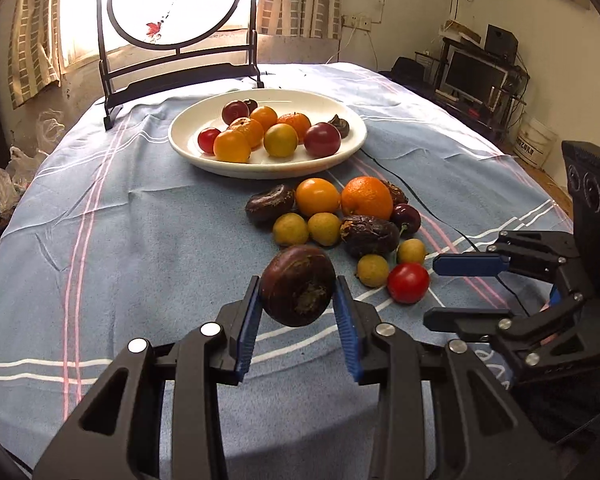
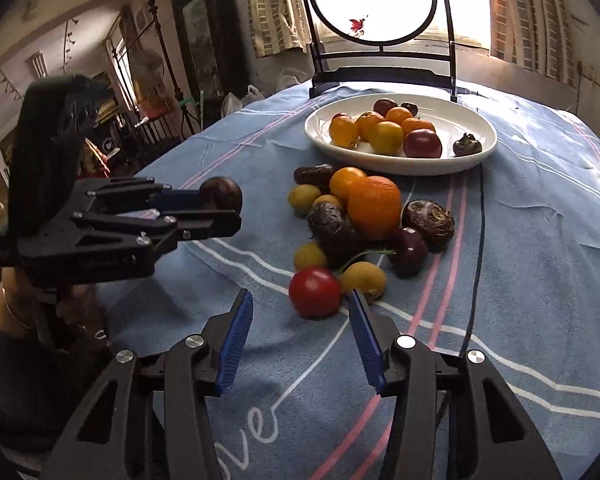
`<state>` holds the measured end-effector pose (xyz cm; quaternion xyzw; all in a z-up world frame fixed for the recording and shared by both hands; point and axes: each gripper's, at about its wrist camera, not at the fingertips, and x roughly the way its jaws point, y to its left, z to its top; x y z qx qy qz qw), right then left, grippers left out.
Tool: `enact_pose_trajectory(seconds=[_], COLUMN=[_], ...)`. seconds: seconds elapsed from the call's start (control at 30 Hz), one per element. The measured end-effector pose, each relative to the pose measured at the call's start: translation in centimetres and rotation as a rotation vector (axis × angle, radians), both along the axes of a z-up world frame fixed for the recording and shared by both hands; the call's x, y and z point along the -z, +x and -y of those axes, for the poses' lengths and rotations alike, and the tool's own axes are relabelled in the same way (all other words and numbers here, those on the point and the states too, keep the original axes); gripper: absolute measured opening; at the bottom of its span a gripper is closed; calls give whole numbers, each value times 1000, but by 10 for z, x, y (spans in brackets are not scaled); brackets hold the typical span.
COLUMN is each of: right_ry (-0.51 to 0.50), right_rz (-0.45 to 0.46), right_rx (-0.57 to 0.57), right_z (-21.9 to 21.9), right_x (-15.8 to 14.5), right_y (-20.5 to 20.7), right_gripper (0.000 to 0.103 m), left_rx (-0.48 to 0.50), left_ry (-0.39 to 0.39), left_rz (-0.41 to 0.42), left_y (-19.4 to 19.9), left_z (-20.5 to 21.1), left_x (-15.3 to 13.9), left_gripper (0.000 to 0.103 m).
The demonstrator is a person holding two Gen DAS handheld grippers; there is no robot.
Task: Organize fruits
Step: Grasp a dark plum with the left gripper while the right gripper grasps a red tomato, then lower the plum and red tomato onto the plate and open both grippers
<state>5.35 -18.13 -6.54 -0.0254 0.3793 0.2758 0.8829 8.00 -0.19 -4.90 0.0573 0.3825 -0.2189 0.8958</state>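
Observation:
My left gripper [image 1: 297,292] is shut on a dark brown water chestnut [image 1: 298,285] and holds it above the cloth, short of the fruit pile; it also shows in the right wrist view [image 2: 220,193]. A white plate [image 1: 340,152] at the back holds several oranges, plums and tomatoes. A loose pile lies in front of it: a big orange [image 1: 366,197], dark chestnuts, small yellow fruits, a cherry [image 2: 408,250] and a red tomato [image 1: 408,282] [image 2: 315,291]. My right gripper [image 2: 300,300] is open, with the tomato just ahead of its fingertips.
A blue striped cloth [image 1: 140,240] covers the round table. A dark wooden screen stand [image 1: 180,72] stands behind the plate. A thin black cable [image 2: 480,240] runs across the cloth on the right. Plastic bags [image 1: 16,168] lie off the table's left edge.

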Motion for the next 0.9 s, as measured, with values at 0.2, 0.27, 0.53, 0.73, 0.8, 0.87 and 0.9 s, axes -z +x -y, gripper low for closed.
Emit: enact_pose_trajectory(seconds=[0.2, 0.27, 0.53, 0.73, 0.8, 0.87, 0.9], right_ry=[-5, -5, 87, 169, 176, 177, 183], right_rz=[-71, -90, -61, 32, 49, 50, 46], right_rx=[71, 86, 85, 131, 154, 184, 198], right_z=[-5, -7, 7, 40, 49, 55, 58], right_x=[8, 10, -10, -61, -74, -83, -85], right_y=[16, 20, 12, 34, 56, 86, 102], right_gripper=[45, 38, 30, 31, 31, 31, 31], left_rx=[-11, -11, -13, 7, 8, 5, 4], left_ry=[-20, -24, -64, -98, -95, -82, -82], left_rz=[9, 4, 3, 26, 42, 48, 39], left_y=[-3, -4, -3, 22, 39, 62, 76], left_z=[-7, -7, -13, -6, 0, 9, 13], left_x=[-2, 0, -6, -29, -36, -40, -42], left_gripper=[35, 35, 35, 35, 35, 35, 35])
